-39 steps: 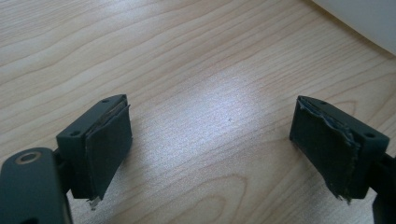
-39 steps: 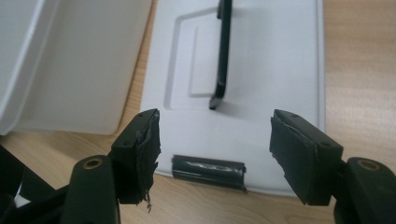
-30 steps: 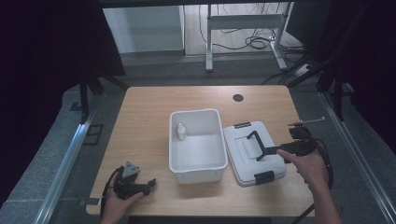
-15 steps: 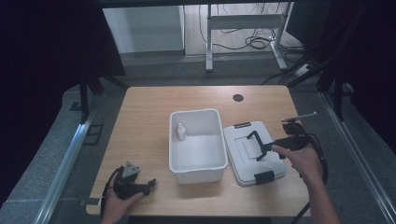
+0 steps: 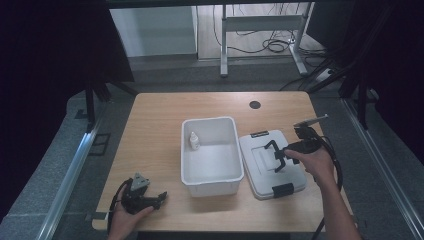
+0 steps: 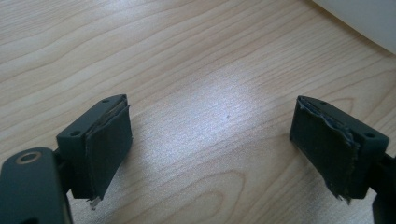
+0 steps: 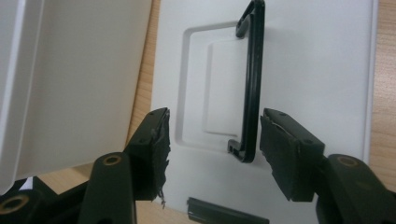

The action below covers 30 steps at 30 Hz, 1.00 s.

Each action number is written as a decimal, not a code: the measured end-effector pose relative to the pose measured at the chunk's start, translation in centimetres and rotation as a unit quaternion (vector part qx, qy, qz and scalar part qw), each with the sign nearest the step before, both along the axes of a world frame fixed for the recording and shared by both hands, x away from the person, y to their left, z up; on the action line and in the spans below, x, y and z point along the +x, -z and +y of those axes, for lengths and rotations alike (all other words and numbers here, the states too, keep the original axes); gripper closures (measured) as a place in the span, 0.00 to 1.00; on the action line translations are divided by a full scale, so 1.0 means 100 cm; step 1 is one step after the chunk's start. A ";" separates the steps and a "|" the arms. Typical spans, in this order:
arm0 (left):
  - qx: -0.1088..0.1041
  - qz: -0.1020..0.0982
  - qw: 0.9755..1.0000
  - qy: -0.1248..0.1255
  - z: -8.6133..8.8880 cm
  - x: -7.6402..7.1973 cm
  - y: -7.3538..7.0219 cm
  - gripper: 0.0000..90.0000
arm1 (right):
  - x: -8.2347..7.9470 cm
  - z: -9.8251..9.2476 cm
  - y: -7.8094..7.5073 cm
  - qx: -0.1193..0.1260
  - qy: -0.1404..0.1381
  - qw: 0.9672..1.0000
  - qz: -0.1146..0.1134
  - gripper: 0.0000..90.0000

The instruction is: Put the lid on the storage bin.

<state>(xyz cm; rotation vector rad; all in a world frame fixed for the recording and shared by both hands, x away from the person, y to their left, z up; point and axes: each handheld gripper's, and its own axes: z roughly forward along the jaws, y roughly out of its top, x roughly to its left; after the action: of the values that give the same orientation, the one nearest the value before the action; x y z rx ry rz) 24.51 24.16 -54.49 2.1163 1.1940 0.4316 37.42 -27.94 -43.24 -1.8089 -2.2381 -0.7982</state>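
A white lid (image 5: 292, 176) lies flat on the table, right of an open white bin (image 5: 186, 152). A small white bottle (image 5: 193, 141) stands inside the bin at its left wall. The lid's black handle (image 7: 252, 88) stands raised. My right gripper (image 5: 278, 159) hovers over the lid with that handle between its jaws. The right gripper (image 7: 215, 140) is open and its jaws have just been closing; the pads stay clear of the handle, the right one close to it. My left gripper (image 5: 154, 199) rests at the table's front left. The left gripper (image 6: 210, 135) is open over bare wood.
The wooden table (image 5: 160, 125) has a black cable hole (image 5: 255, 104) at its back right. Black latch clips (image 5: 282, 190) sit on the lid's ends. Dark curtains, a metal frame and floor cables lie beyond the table's far edge.
My right gripper has moved left across the lid to the handle, and its jaws stand narrower. The left gripper has stayed put.
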 end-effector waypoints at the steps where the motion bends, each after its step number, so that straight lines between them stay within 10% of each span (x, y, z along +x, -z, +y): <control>1: 0.000 0.000 1.000 0.000 0.000 0.000 0.000 0.14 | 0.000 0.000 0.000 0.000 0.000 1.000 0.000 0.49; 30: 0.000 0.000 1.000 0.000 0.000 0.000 0.000 0.14 | 0.040 0.006 0.030 -0.042 0.003 0.998 0.041 0.74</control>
<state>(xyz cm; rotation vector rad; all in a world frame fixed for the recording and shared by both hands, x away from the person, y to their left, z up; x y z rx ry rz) 24.51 24.16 -54.50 2.1163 1.1934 0.4312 41.41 -27.32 -46.25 -1.8509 -2.2470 -0.6273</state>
